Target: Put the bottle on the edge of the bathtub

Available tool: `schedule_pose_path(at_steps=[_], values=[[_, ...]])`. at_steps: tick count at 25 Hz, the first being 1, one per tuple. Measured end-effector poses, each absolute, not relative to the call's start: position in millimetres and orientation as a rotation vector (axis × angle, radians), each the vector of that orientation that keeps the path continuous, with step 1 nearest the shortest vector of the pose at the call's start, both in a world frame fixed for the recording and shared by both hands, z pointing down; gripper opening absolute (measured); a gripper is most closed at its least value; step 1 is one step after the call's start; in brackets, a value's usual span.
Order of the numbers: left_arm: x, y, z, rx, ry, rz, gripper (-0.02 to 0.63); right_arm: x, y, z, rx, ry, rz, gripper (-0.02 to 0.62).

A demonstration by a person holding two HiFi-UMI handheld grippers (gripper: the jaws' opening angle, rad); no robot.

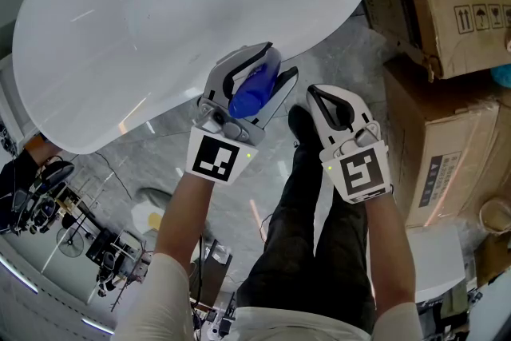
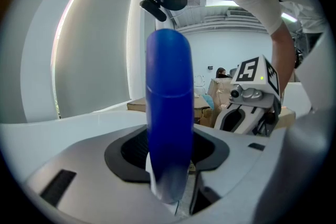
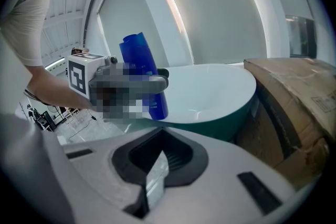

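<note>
Left tool: my jaws stand apart around the blue bottle. A dark gap shows down one side of it, so I judge my grip slack, not clamped.
Right tool: jaws together, nothing between them, held just beside my left tool.
Bottle, place: nearly upright with a slight lean, its base seemingly resting on the white rim of the bathtub, close to the outer edge.
Risk, tipping: the bottle is tall and narrow and the rim looks curved and glossy. If a pad drags on it as I draw back, it could topple.
Risk, where it would go: outward, it would drop to the floor. Inward, it would slide down into the basin.
Risk, likely cause: backing away before the lean has settled onto a flat footing.
Right gripper view alone: the bottle's side profile, its lean and its base against the rim.
Left gripper view alone: the gap between pad and bottle.
Head view alone: how near the outer edge the bottle stands, and the cardboard boxes beside the tub.
</note>
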State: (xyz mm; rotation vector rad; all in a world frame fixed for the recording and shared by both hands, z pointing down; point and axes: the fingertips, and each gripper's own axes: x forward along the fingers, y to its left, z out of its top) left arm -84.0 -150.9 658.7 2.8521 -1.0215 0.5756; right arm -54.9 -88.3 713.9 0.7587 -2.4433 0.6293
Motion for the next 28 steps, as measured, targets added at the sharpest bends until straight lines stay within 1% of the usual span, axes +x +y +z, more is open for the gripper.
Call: schedule_pose_path(at_steps=[10,12,24,28], values=[[-85,-152,659,2.854,-1.028,0.588,0.198,-54,-89,714,0.758,-2.443,0.630,0.002],[-85,-152,659,2.853,-1.029,0.588,0.212,-54,-89,713,0.757,-2.444,0.630,0.002],[-89,-144,658,2.852,-1.044,0.605,0.227,-55,-87,712,0.747,-2.448,0.619,0.002],[-96,-140,660,2.841,-1.067,0.631,0.242,-56,-85,709,0.737,-2.453,0.614,0.002]])
